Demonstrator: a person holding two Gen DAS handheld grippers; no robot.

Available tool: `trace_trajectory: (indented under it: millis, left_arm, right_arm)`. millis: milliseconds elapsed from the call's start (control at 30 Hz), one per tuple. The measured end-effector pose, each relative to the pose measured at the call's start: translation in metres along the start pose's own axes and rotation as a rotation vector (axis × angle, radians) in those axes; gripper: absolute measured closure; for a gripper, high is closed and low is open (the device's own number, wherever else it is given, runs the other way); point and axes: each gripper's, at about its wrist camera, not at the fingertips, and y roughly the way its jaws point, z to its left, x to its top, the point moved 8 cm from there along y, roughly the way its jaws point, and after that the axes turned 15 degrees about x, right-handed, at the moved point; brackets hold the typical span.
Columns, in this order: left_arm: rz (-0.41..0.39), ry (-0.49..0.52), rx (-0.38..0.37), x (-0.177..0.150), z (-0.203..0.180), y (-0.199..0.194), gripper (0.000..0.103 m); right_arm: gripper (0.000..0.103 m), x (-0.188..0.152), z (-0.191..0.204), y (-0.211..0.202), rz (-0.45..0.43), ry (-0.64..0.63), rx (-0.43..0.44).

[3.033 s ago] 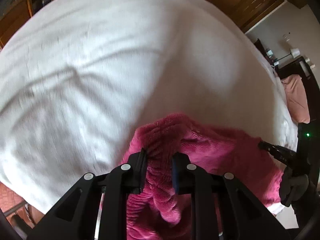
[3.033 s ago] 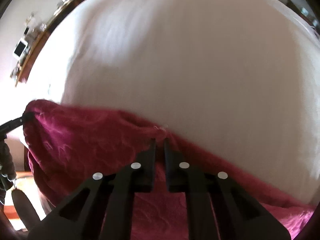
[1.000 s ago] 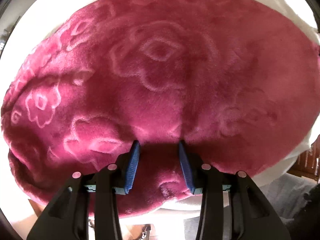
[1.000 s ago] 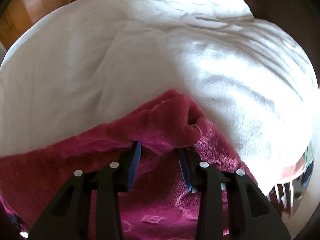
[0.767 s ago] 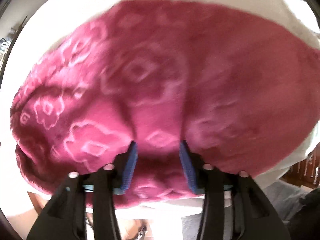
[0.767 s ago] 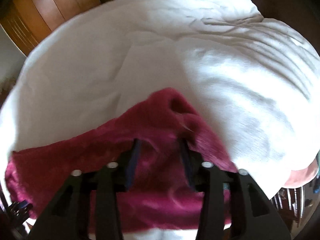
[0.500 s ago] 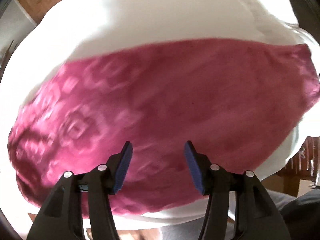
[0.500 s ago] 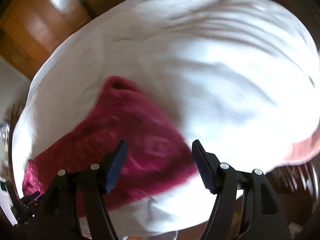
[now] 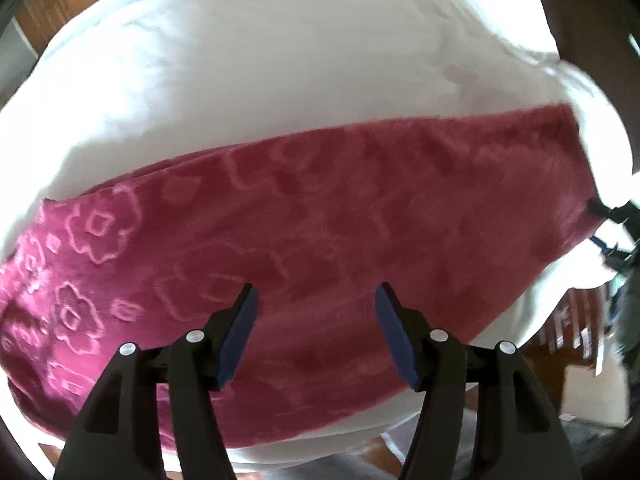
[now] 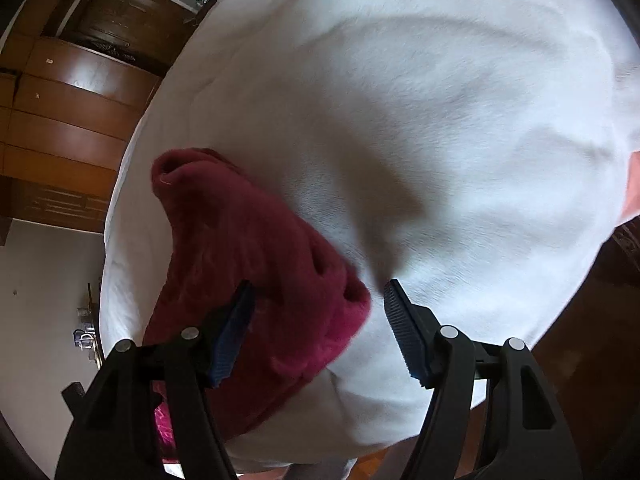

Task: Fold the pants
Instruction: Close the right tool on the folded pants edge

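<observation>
Pants flat on white bedding, wardrobe beyond

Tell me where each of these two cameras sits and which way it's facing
Left wrist: sits behind the left claw, looking down along its spread fingers at the pink pants laid in a long band on the white bedspread; the right claw shows at the right edge.
Right wrist: sits behind the right claw, looking down over one end of the pants toward wooden cabinets; its fingers are spread wide.
Shared: pants and bedspread.
</observation>
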Motion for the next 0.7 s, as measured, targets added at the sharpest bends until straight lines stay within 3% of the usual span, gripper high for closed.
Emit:
trace_trajectory:
  millis: [167,200,267,333,500,700]
  left_arm:
    - [0.007,-0.006,-0.008,0.016,-0.017,-0.005,0.036]
    - [0.008,-0.004,-0.010,0.017,-0.024,-0.005,0.035]
    - [0.012,0.002,-0.010,0.012,-0.053,-0.002,0.035]
    - [0.026,0.001,-0.007,0.007,-0.055,-0.001,0.035]
    - [0.048,-0.014,-0.005,-0.006,-0.055,-0.002,0.035]
    - [0.015,-0.039,-0.019,-0.002,-0.040,-0.013,0.035]
  right_arm:
    - [0.035,0.006,0.000,0.020,0.026,-0.044,-0.027]
    - [0.039,0.006,0.001,0.022,0.025,-0.048,-0.029]
    - [0.053,0.005,0.004,0.023,0.033,-0.040,-0.017]
    - [0.079,0.005,0.008,0.026,0.052,-0.043,0.009]
    - [0.085,-0.002,0.043,0.019,0.070,-0.144,0.023]
    - [0.085,-0.024,0.118,0.018,0.102,-0.395,0.028]
